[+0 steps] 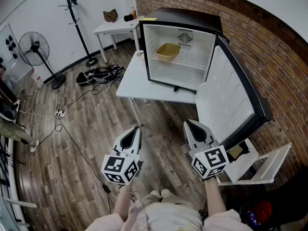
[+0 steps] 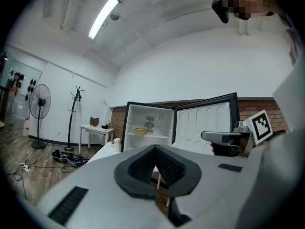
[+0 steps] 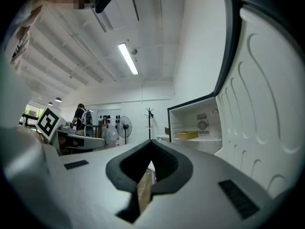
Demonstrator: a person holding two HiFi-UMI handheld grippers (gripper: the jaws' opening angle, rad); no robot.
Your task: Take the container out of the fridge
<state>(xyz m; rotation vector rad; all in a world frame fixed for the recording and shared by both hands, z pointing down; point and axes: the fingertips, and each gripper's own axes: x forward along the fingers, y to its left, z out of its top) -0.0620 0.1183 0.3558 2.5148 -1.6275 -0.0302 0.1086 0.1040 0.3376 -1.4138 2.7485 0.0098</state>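
Note:
A small fridge (image 1: 180, 47) stands open on a white table (image 1: 139, 83), its door (image 1: 226, 90) swung out to the right. A yellow container (image 1: 167, 52) sits on the fridge's wire shelf; it also shows as the container (image 2: 139, 131) in the left gripper view and the container (image 3: 188, 135) in the right gripper view. My left gripper (image 1: 137, 129) and right gripper (image 1: 187, 123) hang low over the floor, well short of the table. Both are shut with nothing between the jaws. The right gripper (image 3: 151, 143) is close beside the open door.
Behind the fridge, a brick wall (image 1: 269, 47) runs along the right. A white rack (image 1: 255, 165) stands on the floor under the door. A second white table (image 1: 118, 27), a coat stand (image 1: 77, 23), a fan (image 1: 33, 47) and tangled cables (image 1: 98, 73) lie to the left.

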